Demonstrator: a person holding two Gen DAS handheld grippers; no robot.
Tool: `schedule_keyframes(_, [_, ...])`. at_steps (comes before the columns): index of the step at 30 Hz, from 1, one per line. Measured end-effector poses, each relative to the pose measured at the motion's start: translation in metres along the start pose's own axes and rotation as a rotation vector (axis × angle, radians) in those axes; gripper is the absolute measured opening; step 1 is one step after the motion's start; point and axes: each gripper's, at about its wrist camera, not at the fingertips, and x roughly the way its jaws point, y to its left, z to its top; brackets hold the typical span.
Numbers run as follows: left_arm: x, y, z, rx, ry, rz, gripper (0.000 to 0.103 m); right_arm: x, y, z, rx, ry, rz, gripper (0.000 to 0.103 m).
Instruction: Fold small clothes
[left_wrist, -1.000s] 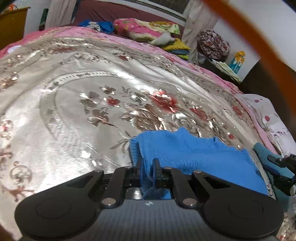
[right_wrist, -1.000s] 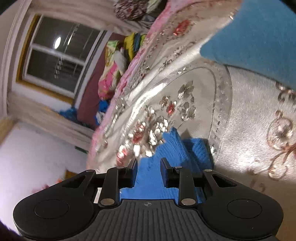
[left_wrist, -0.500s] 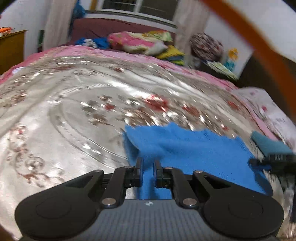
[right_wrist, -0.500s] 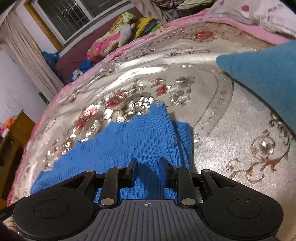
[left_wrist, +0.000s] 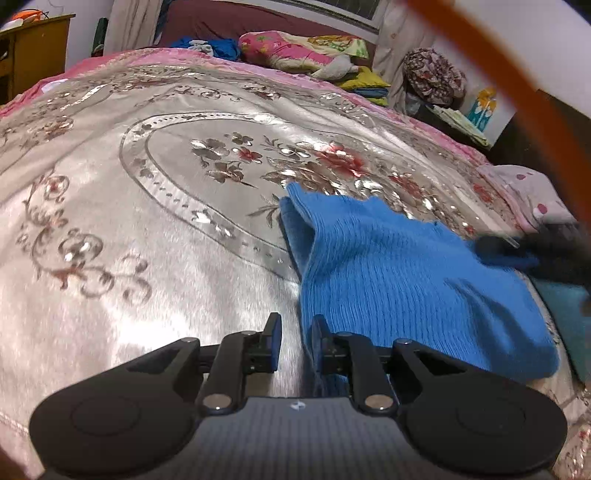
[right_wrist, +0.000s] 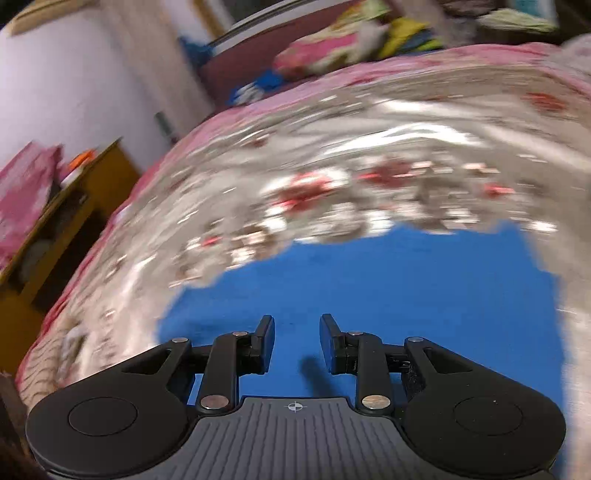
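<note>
The bright blue ribbed knit garment (left_wrist: 399, 280) lies folded on the shiny silver bedspread with red and gold flowers (left_wrist: 155, 206), and in the left wrist view we see it just right of that bedspread's oval flower medallion. Our left gripper (left_wrist: 295, 341) has its jaws parted with nothing between them; the garment's near left edge runs just beside the right fingertip, over bare bedspread. At the garment's far right edge a blurred dark shape (left_wrist: 554, 251) sits on or against the knit; we cannot tell what it is. Beyond the bedspread lies a pink floral pillow (left_wrist: 295, 51), and a yellow wooden cabinet (left_wrist: 33, 55) stands off the bedspread's far left corner.

In the right wrist view, which is motion-blurred, the blue garment (right_wrist: 388, 288) fills the area ahead, on the bedspread (right_wrist: 332, 147). Our right gripper (right_wrist: 296, 341) has its jaws spread apart, empty, above the knit. The yellow cabinet (right_wrist: 55, 236) stands left of the bedspread.
</note>
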Motion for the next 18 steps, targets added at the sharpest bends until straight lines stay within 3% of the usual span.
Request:
schedule_keyframes(2, [-0.004, 0.002, -0.006, 0.005, -0.007, -0.02, 0.023, 0.018, 0.03, 0.005, -0.053, 0.031, 0.032, 0.028])
schedule_keyframes(5, [-0.008, 0.005, -0.009, 0.016, -0.003, -0.055, 0.024, 0.046, 0.072, 0.012, -0.127, 0.057, 0.038, 0.037])
schedule_keyframes(8, [-0.01, 0.01, -0.008, 0.017, 0.01, -0.089, 0.027, 0.074, 0.102, 0.015, -0.157, 0.1, 0.038, 0.037])
schedule_keyframes(11, [-0.012, 0.016, -0.01, -0.006, 0.035, -0.137, 0.031, 0.101, 0.124, 0.009, -0.209, 0.147, -0.034, 0.037])
schedule_keyframes(12, [-0.012, 0.016, -0.011, -0.006, 0.04, -0.146, 0.031, 0.108, 0.128, 0.007, -0.239, 0.15, -0.07, 0.035])
schedule_keyframes(15, [-0.014, 0.014, -0.014, 0.008, 0.049, -0.166, 0.031, 0.12, 0.13, 0.005, -0.257, 0.152, -0.147, 0.004])
schedule_keyframes(18, [-0.016, 0.012, -0.017, 0.01, 0.058, -0.183, 0.032, 0.109, 0.122, 0.018, -0.18, 0.092, -0.15, 0.004])
